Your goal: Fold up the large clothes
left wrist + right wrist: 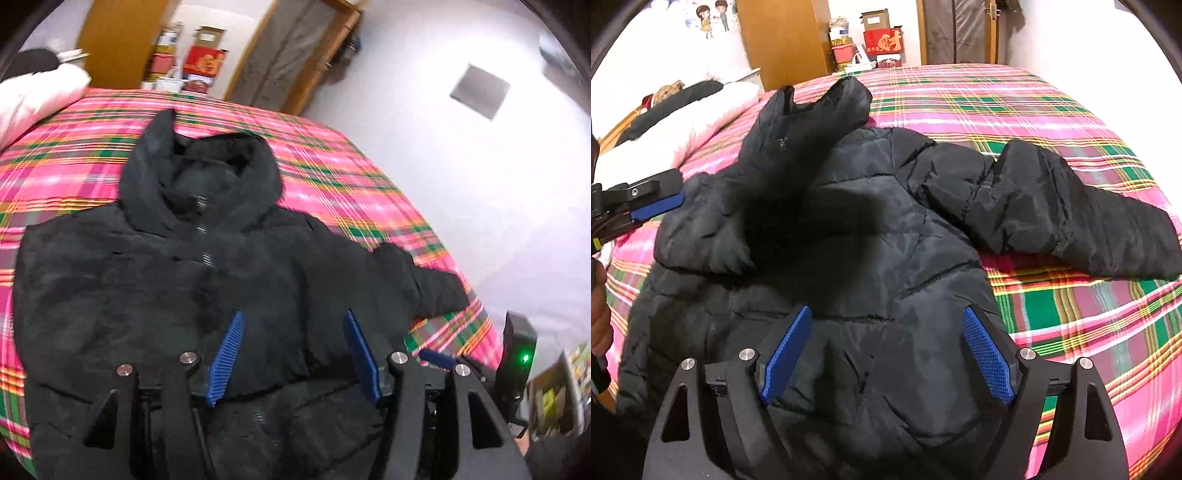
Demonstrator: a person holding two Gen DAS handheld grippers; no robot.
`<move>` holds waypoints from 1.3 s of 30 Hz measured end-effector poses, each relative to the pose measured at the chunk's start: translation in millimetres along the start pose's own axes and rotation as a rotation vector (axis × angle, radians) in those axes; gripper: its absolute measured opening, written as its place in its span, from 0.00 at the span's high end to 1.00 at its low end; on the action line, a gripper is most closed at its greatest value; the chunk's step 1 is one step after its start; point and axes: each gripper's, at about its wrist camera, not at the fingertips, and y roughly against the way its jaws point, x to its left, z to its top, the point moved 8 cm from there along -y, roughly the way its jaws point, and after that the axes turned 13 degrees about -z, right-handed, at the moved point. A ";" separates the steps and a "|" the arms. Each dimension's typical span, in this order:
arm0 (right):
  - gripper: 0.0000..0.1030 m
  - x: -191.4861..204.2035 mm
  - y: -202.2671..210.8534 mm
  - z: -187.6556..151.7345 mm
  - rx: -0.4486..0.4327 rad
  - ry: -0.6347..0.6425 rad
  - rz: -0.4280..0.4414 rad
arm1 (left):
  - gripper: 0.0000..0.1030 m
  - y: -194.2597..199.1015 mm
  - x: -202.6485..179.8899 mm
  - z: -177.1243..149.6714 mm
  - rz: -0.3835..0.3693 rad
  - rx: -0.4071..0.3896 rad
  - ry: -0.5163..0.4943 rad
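A black quilted hooded jacket [177, 280] lies front up on a pink plaid bedspread [332, 173]. Its hood points to the far side. In the right wrist view the jacket [871, 236] has its left sleeve folded over the chest and its right sleeve [1071, 218] stretched out to the right. My left gripper [295, 321] is open and empty over the jacket's lower front. My right gripper [886, 325] is open and empty over the jacket's lower right part. The left gripper [657, 206] shows at the left edge of the right wrist view.
A white pillow [683, 122] and dark items lie at the bed's far left. Boxes [882, 40] and a wooden wardrobe [779, 40] stand behind the bed. A white wall [461, 166] runs along the right side.
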 end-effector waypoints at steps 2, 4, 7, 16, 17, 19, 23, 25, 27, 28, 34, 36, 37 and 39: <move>0.19 3.1 2.5 6.7 -0.007 -0.025 0.017 | 0.43 13.3 11.1 5.8 0.019 -0.033 0.017; 0.19 6.8 2.1 11.4 -0.006 -0.032 0.022 | 0.43 22.1 31.0 9.8 0.102 -0.046 0.024; 0.19 14.0 -12.3 20.3 0.028 -0.056 0.051 | 0.45 35.3 76.6 4.1 0.283 -0.025 0.076; 0.69 29.5 -96.5 52.8 0.142 0.001 -0.009 | 0.63 37.9 164.5 -24.2 0.422 0.043 0.352; 0.69 26.1 -104.5 58.6 0.154 -0.011 -0.009 | 0.63 36.3 163.6 -22.6 0.406 0.034 0.356; 0.69 20.8 -109.0 65.7 0.166 -0.026 -0.009 | 0.63 33.3 161.7 -18.0 0.394 0.028 0.347; 0.69 10.0 -81.3 73.3 0.094 -0.044 -0.042 | 0.63 43.8 156.5 6.1 0.347 -0.069 0.309; 0.69 4.7 -62.1 81.8 0.015 -0.057 -0.058 | 0.63 51.7 160.1 22.7 0.387 -0.112 0.246; 0.69 3.6 -53.9 93.5 -0.038 -0.070 -0.060 | 0.63 52.6 173.2 26.8 0.417 -0.117 0.231; 0.69 7.6 -57.3 99.2 -0.036 -0.065 -0.037 | 0.63 51.0 183.6 23.2 0.431 -0.103 0.253; 0.69 41.3 -125.0 99.7 0.094 0.033 -0.001 | 0.63 29.2 214.0 -1.1 0.451 -0.009 0.296; 0.69 43.4 -138.5 96.6 0.103 0.028 0.016 | 0.63 24.7 218.3 -2.0 0.451 -0.003 0.304; 0.69 43.1 -142.0 96.5 0.099 0.027 0.023 | 0.63 23.4 219.0 -3.5 0.453 0.000 0.302; 0.69 43.6 -143.4 96.5 0.100 0.037 0.015 | 0.63 18.9 220.7 -4.6 0.462 0.009 0.290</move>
